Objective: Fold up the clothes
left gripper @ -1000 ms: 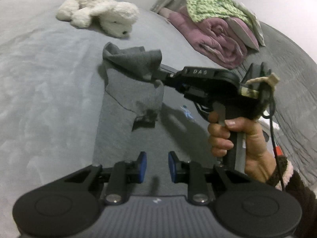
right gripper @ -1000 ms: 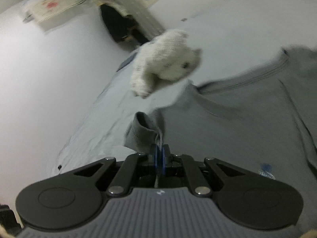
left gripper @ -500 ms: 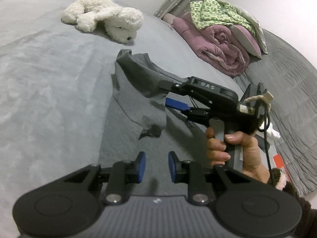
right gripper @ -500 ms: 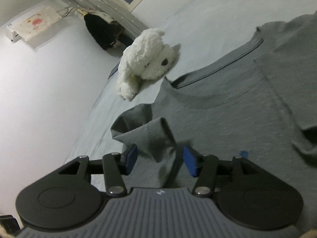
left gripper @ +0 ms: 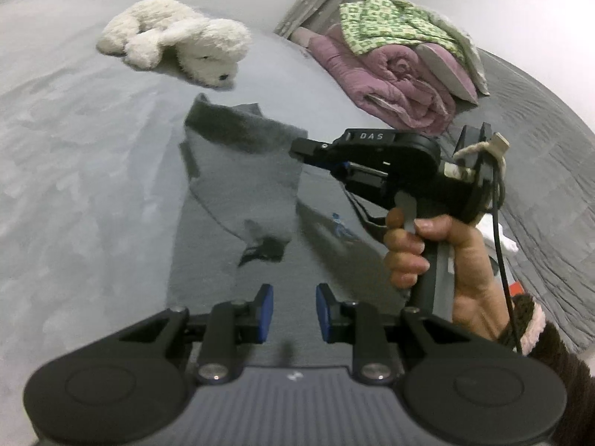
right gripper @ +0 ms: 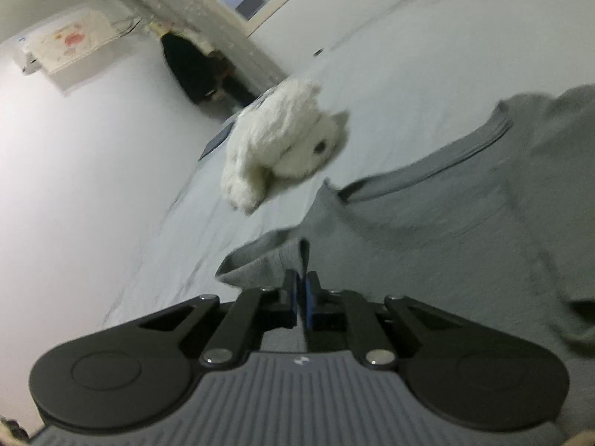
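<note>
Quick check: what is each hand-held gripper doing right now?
Left hand-held gripper: open, holding nothing.
Right hand-held gripper: shut on the sleeve of the grey shirt.

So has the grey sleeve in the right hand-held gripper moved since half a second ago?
Yes. The right hand-held gripper, just reclosed on the sleeve, holds it lifted nearer the plush dog.

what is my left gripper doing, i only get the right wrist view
Observer: the left gripper is open and empty, over the lower part of the grey shirt.
Operator: anything on the bed i can't see
Observer: a green patterned cloth on a rolled pink quilt, past the shirt.
Operator: is the sleeve lifted clear
Observer: yes, the right gripper holds the sleeve up above the shirt's body.
</note>
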The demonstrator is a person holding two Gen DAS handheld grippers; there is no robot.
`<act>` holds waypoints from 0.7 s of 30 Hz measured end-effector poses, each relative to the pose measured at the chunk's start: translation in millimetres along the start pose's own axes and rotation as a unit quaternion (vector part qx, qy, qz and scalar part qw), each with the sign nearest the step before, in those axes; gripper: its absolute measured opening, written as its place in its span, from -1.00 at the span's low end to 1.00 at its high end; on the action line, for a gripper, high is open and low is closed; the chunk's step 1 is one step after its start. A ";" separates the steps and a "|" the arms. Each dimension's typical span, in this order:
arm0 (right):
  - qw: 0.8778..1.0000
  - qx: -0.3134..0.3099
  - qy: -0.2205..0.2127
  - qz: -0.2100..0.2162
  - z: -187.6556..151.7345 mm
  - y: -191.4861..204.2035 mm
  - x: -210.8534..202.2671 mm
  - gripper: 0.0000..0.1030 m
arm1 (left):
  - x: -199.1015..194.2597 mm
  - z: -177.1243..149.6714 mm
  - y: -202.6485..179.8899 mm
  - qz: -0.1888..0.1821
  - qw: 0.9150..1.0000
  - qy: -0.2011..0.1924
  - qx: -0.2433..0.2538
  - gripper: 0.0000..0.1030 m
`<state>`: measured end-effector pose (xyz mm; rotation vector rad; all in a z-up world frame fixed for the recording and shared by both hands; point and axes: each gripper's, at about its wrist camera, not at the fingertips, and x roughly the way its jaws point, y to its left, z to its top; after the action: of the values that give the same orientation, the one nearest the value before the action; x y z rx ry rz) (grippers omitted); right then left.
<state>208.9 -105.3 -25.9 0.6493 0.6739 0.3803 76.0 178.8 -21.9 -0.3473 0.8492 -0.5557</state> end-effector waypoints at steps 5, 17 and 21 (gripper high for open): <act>0.998 0.005 -0.013 -0.058 0.8 -15.4 -14.4 -0.90 | 1.1 -0.8 -4.5 0.000 1.000 0.000 0.007 -0.53; 0.999 -0.015 0.037 -0.019 -18.6 -6.2 -5.1 0.05 | 5.3 -0.1 -1.2 0.051 0.999 0.002 0.015 -0.48; 0.997 -0.037 0.060 -0.019 -31.8 6.6 7.6 -0.03 | 7.7 -0.7 -0.7 0.063 0.998 0.005 0.017 -0.47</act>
<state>192.0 -82.9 -43.9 0.5452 0.7818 0.4094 79.3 173.6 -26.7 -0.2578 0.8650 -0.4536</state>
